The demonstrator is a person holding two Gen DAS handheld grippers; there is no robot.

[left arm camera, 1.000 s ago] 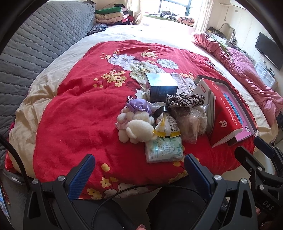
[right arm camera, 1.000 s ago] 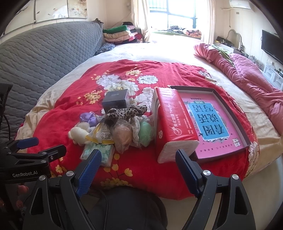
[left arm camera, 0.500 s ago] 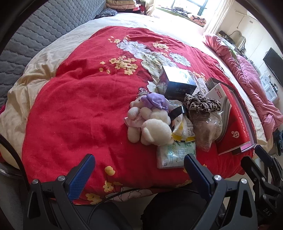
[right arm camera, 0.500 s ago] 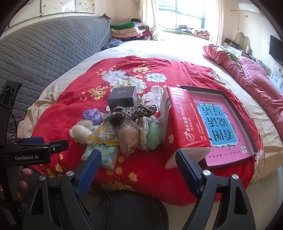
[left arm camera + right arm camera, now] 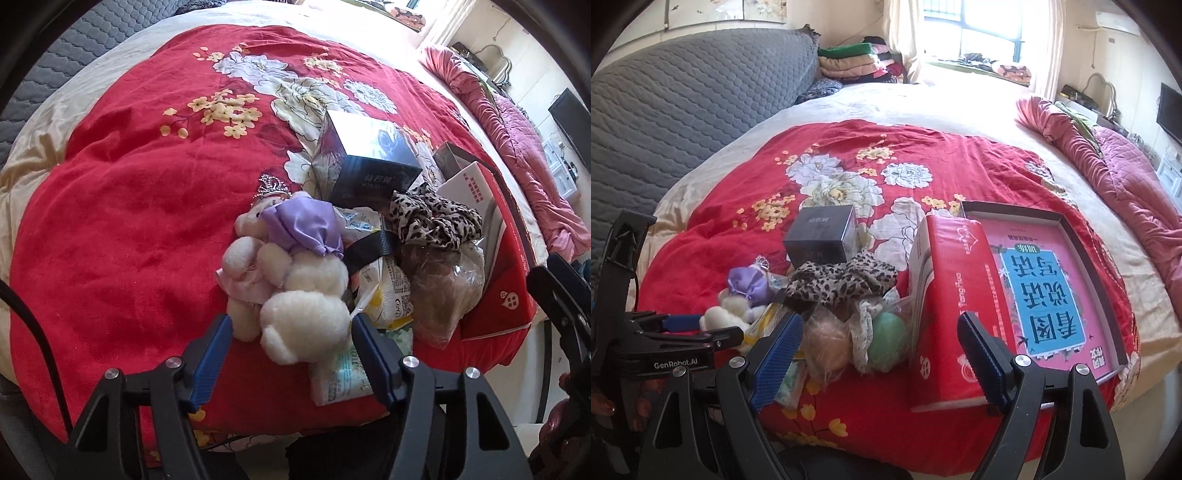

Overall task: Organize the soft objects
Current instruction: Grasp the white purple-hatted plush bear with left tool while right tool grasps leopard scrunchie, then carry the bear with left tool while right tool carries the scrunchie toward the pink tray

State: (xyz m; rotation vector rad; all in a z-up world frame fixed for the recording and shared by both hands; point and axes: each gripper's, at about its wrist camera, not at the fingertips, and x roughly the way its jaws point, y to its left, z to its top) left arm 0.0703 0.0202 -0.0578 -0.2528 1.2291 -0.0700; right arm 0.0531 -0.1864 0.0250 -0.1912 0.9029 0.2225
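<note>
A white plush bear [image 5: 295,291] with a purple cap lies on the red floral blanket [image 5: 122,206], at the left of a small pile. My left gripper [image 5: 290,354] is open, its blue pads on either side of the bear's lower end. The bear also shows in the right wrist view [image 5: 729,308], with the left gripper [image 5: 701,326] at it. A leopard-print scrunchie [image 5: 842,282], a bagged tan puff [image 5: 827,341], a green soft ball [image 5: 888,341] and a tissue pack [image 5: 341,374] make up the pile. My right gripper [image 5: 879,363] is open, low at the bed's front edge.
A dark box [image 5: 822,234] stands behind the pile. A red tissue carton [image 5: 945,314] leans on a shallow tray [image 5: 1087,254] holding a pink book. A pink quilt [image 5: 1126,177] lies at the right, a grey headboard [image 5: 683,110] at the left.
My left gripper has moved forward and down to the pile, so the bear now sits between its open pads. The right gripper has moved slightly closer to the pile.
</note>
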